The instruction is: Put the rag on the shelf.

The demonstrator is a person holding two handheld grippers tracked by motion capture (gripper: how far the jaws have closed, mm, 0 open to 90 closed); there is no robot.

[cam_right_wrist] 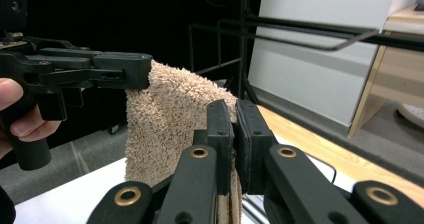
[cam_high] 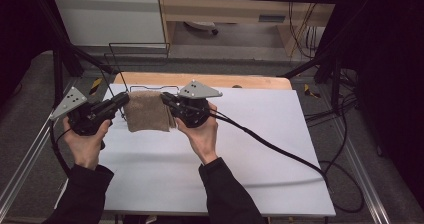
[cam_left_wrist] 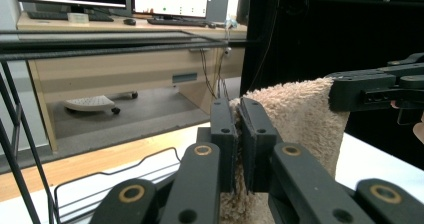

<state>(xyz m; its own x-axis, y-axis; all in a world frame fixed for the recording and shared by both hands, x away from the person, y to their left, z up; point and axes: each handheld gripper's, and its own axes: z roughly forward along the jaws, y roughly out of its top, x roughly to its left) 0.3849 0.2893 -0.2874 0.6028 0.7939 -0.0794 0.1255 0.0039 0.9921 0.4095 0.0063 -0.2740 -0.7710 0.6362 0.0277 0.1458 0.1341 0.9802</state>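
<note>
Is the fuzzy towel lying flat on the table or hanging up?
Hanging up. The towel dangles between the left gripper and right gripper, each pinching a top corner.

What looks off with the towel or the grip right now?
Nothing stands out. The tan towel hangs between the left gripper and the right gripper, each shut on an upper corner, with its top edge roughly level.
</note>
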